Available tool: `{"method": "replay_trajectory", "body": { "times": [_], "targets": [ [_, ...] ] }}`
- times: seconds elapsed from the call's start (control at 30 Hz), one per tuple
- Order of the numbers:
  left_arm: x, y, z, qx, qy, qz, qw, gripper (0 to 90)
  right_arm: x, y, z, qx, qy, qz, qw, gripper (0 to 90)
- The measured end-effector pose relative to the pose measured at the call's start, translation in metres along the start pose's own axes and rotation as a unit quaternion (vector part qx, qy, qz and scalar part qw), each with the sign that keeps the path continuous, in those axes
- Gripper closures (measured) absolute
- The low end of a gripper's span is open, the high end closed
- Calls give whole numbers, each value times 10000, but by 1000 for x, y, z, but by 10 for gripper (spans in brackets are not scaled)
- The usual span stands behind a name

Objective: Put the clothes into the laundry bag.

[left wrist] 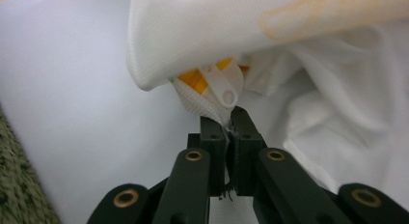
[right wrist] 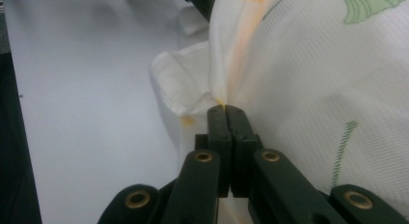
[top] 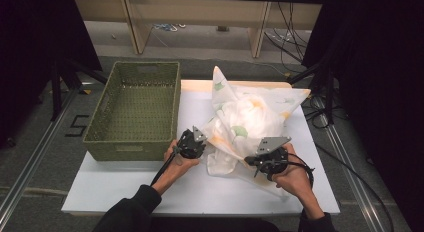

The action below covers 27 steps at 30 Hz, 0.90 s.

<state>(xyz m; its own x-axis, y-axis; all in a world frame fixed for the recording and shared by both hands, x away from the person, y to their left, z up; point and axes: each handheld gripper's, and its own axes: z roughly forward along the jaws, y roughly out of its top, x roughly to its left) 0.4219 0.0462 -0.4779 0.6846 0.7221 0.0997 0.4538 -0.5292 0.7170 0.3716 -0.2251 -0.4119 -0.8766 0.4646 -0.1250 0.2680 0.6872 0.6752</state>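
A white cover (top: 250,119) printed with orange and green shapes lies bunched and partly raised on the white board (top: 150,187). My left gripper (top: 201,148) is at its lower left edge. In the left gripper view my left gripper (left wrist: 229,121) is shut on the cover's (left wrist: 313,89) hem just below a white zipper pull (left wrist: 225,90). My right gripper (top: 249,161) holds the cover's lower right side. The right gripper view shows my right gripper (right wrist: 225,109) shut on a fold of the cover (right wrist: 313,64).
A green woven basket (top: 132,107) stands on the board's left half, close to my left hand; its wall (left wrist: 19,185) shows in the left gripper view. Bare white board lies in front of the cover. Cables trail on the floor at the right.
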Motion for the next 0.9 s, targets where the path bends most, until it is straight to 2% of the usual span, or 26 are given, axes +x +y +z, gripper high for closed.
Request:
{"method": "replay_trajectory", "body": {
  "times": [0.03, 0.07, 0.13, 0.17, 0.23, 0.27, 0.33, 0.4, 0.43, 0.47, 0.57, 0.7, 0.9],
  "targets": [
    [-5, -3, -9, -28, -97, 110, 9999, 854, 0, 0, 1, 14, -35, 8, 10000, 900],
    [-7, -5, -13, -68, -118, 122, 9998, 854, 0, -1, 2, 56, -25, 71, 10000, 900],
    [-11, -8, -24, -66, -334, 271, 9991, 853, 1, -1, 3, 51, 5, -16, 10000, 900],
    [-14, -11, -30, -148, -373, 213, 9990, 854, 1, -1, 4, 72, 9, 16, 10000, 900],
    [-18, -16, -40, -152, -515, 320, 9980, 855, 0, -1, 4, 94, 15, -6, 10000, 900],
    [-20, -20, -45, -176, -508, 289, 9981, 855, 0, -1, 5, 109, -14, 4, 9999, 900],
    [-23, -27, -51, -141, -597, 359, 9975, 855, 1, -2, 6, 216, -26, 76, 9997, 900],
    [-24, -33, -53, -84, -631, 324, 9974, 856, -1, -2, 11, 205, -14, -39, 9998, 900],
    [-25, -37, -53, -57, -675, 317, 9972, 856, -1, -3, 13, 252, 16, -4, 9997, 900],
    [-27, -40, -54, -10, -676, 374, 9970, 856, -2, -3, 17, 306, -8, 63, 9995, 900],
    [-32, -46, -58, 53, -723, 499, 9961, 856, -4, -6, 27, 445, -28, 65, 9990, 900],
    [-36, -47, -62, 1, -786, 584, 9952, 856, -13, -9, 36, 514, -243, 76, 9984, 900],
    [-36, -43, -63, -25, -766, 695, 9946, 856, -28, -9, 48, 519, -602, -46, 9968, 900]
  ]
}}
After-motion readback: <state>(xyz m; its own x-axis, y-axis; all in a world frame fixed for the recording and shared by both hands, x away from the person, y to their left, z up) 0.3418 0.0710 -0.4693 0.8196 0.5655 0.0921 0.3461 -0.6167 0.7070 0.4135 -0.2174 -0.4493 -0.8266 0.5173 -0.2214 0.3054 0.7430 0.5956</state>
